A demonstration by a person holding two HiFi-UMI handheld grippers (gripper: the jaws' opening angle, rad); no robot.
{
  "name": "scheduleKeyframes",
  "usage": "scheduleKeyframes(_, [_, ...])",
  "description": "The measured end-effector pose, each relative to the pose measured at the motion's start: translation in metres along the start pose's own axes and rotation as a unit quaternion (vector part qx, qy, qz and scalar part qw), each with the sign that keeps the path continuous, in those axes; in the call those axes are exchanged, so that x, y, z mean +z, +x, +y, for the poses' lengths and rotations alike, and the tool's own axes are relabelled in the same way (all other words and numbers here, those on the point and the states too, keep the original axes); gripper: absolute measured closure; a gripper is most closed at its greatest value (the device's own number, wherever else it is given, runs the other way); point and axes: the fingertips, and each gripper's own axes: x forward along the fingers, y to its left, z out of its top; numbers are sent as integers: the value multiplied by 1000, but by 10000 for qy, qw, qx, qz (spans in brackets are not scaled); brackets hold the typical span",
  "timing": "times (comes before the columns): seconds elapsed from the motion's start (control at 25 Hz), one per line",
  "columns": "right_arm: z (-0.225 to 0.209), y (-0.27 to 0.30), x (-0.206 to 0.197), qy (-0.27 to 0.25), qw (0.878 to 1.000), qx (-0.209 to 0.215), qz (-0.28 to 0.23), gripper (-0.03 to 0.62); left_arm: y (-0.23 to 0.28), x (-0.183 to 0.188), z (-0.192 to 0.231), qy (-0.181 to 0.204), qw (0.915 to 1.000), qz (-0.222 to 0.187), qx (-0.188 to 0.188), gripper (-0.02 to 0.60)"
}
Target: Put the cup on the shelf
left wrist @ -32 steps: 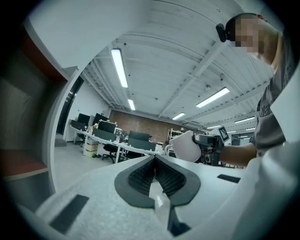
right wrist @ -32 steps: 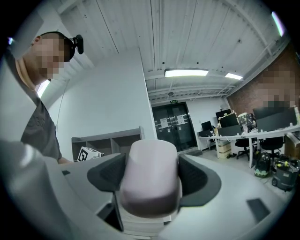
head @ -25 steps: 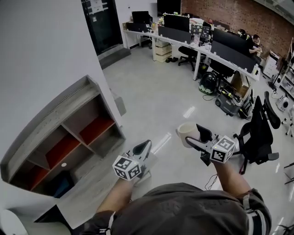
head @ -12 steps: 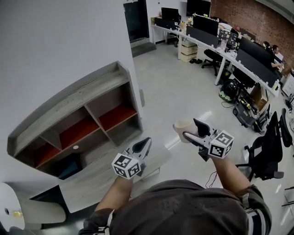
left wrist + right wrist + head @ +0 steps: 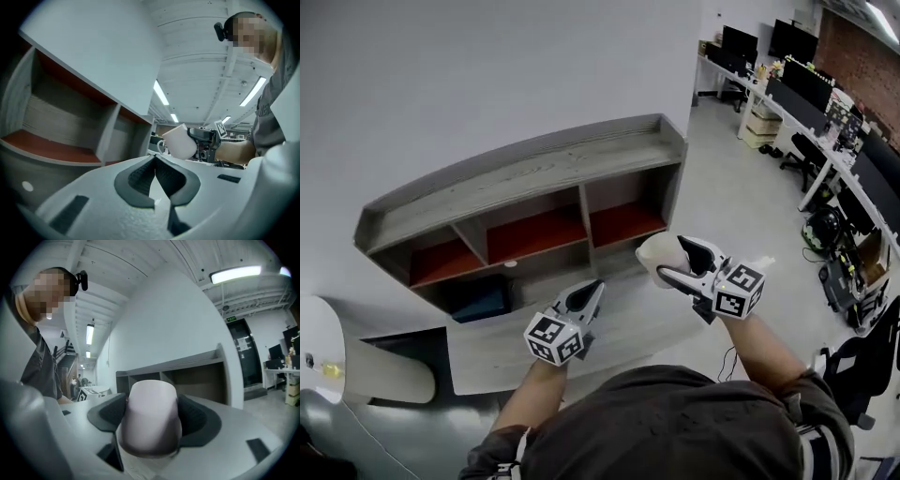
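Okay, what changed over the last second: the view has swung left. The shelf (image 5: 534,173) went from the left edge of the head view to straight ahead, and the office desks (image 5: 787,89) slid off to the upper right. Both tools kept roughly the same pose against the body, so I read it as the person turning, not an arm move.

Net effect: the cup (image 5: 654,253) now hangs in front of the shelf's right-hand red-floored compartment (image 5: 623,223). It is near the compartment but not inside, and nothing is placed yet. I'd call the approach about done, with placement next.

Right tool (image 5: 672,266): jaws wide, pads pressed on both sides of the cup, a firm hold with no change in spread.
Left tool (image 5: 584,298): jaws closed tip to tip, nothing between them, idle to the left of the cup and apart from it.

Cup orientation: the long axis runs along the right tool's jaws, not upright. The far end is flat and the end nearest the tool's camera is rounded, so I read the mouth as pointing forward toward the shelf, tilted slightly up. The handle (image 5: 161,146) shows in the left gripper view on the cup's shelf-facing side.

Judgement: the base has to rotate down before the cup can stand on a compartment floor. Otherwise it goes in on its side and may roll.
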Motion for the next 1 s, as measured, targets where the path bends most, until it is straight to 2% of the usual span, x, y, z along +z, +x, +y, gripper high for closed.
scheduleKeyframes(0.32, [64, 156, -4, -76, 9930, 1171, 85, 252, -104, 13, 84, -50, 9944, -104, 1051, 577])
scheduleKeyframes(0.44, [82, 204, -7, -107, 9900, 1400, 86, 253, -135, 12, 108, -104, 9913, -122, 1310, 577])
scheduleKeyframes(0.68, [102, 287, -18, -347, 9874, 1539, 160, 253, -188, 9, 142, -217, 9844, -148, 1738, 577])
scheduleKeyframes(1.0, [89, 356, -33, -704, 9906, 1143, 254, 254, -226, 5, 170, -332, 9800, -182, 1954, 577])
